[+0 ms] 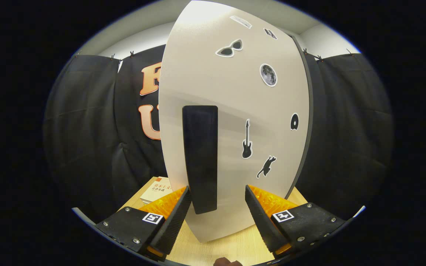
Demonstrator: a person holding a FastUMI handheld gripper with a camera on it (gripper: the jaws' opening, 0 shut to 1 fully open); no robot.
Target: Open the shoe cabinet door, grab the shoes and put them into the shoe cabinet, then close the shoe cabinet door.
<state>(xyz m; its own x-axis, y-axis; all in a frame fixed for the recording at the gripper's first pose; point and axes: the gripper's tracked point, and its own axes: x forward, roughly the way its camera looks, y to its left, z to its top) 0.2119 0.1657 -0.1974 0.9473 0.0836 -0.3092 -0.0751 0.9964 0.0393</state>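
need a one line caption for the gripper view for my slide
Open tool facing the white cabinet door, its black handle between the fingers, not yet gripped.

Bright overhead light glares on the cabinet door (pixel 235 111) top beyond the claw (pixel 218 207); fisheye bends its edges; focus sharp.

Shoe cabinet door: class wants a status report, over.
Gripper open, fingers either side of the black handle, not pressing. Shoe cabinet door right ahead, stickers on its face. Book beyond the fingers, clear of the door.
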